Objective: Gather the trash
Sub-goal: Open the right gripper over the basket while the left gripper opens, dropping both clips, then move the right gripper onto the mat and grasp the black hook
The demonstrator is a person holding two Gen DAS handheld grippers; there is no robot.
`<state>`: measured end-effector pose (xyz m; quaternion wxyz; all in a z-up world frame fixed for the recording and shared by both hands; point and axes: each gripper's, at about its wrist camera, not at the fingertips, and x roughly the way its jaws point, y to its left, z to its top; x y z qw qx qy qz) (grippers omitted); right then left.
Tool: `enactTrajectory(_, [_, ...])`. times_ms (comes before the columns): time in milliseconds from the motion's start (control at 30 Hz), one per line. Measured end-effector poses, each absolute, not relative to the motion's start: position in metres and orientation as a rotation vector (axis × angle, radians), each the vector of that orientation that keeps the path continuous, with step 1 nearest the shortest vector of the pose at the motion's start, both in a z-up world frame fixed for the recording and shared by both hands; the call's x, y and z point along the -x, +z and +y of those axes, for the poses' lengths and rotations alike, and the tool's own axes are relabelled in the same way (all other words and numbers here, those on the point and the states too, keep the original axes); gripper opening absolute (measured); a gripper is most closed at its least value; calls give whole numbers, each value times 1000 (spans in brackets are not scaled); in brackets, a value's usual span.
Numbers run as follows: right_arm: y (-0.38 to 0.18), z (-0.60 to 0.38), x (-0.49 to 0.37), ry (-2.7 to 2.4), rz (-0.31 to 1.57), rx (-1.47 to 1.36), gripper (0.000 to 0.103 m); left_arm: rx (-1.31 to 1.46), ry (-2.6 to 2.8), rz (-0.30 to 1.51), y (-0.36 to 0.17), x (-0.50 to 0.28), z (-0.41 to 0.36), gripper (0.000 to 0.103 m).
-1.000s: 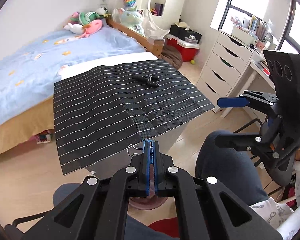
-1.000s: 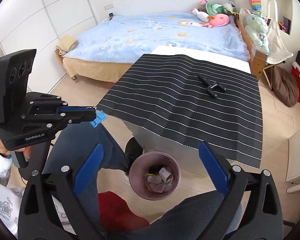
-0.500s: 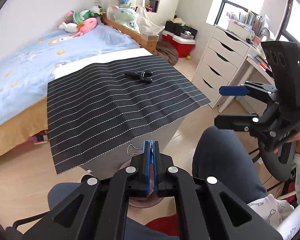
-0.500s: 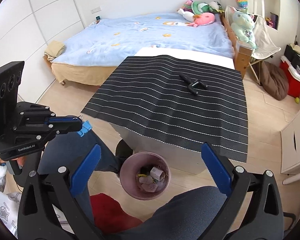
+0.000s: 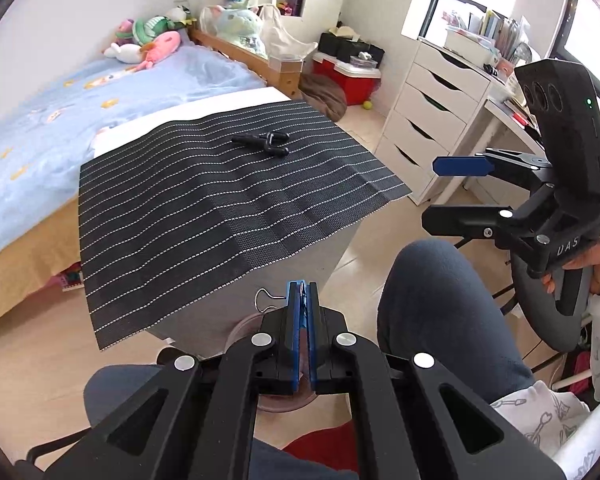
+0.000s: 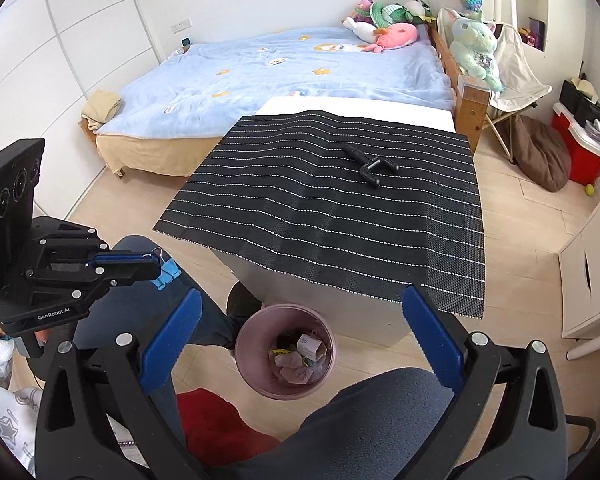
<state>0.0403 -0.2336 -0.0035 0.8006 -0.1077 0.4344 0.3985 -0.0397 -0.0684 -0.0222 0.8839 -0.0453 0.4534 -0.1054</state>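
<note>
Your left gripper [image 5: 302, 294] has its jaws pinched on a blue binder clip [image 6: 167, 271], held in the air above your left knee, short of the bin [image 6: 246, 340] and to its left in the right wrist view. The bite looks shallow: the clip's body and wire loops stick out past the fingertips. If you let go here, it will likely land on your leg or the floor, not in the bin. A jolt on the way over could also twist it out of the pads. Get it above the bin's opening before you let go.

Your right gripper [image 6: 300, 328] hangs over the bin with jaws spread wide and nothing between them; keep it clear of the left's path.

Count: one clip in hand, one bin already holding several scraps, one black clamp [image 6: 370, 166] lying on the striped mat [image 6: 300, 220] over the table. I see no other loose item on the mat.
</note>
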Motion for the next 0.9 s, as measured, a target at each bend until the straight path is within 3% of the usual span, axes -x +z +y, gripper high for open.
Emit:
enactTrajectory(133, [-4,-235,-41,855,930,224,99,92,-226,951,-24,39,-70,3])
enactTrajectory(267, [-4,-236,-43,852,934,220,99,86,-227,959,-29,37,-72,16])
enactTrajectory(333, [-5,-236,-43,850,936,218,99,93,-221,956,-31,37,-70,56])
enactTrajectory(367, [-5,-237,-43,850,937,217,99,98,-216,948,-31,37,-69,62])
enactTrajectory(433, [-6,-237,-43,849,939,217,99,109,-200,931,-30,38,-67,90])
enactTrajectory(567, [-9,-238,-44,845,946,213,99,115,-164,919,-30,37,-63,95])
enactTrajectory(900, [-13,-236,-45,848,952,212,99,121,-94,893,-31,37,-51,95])
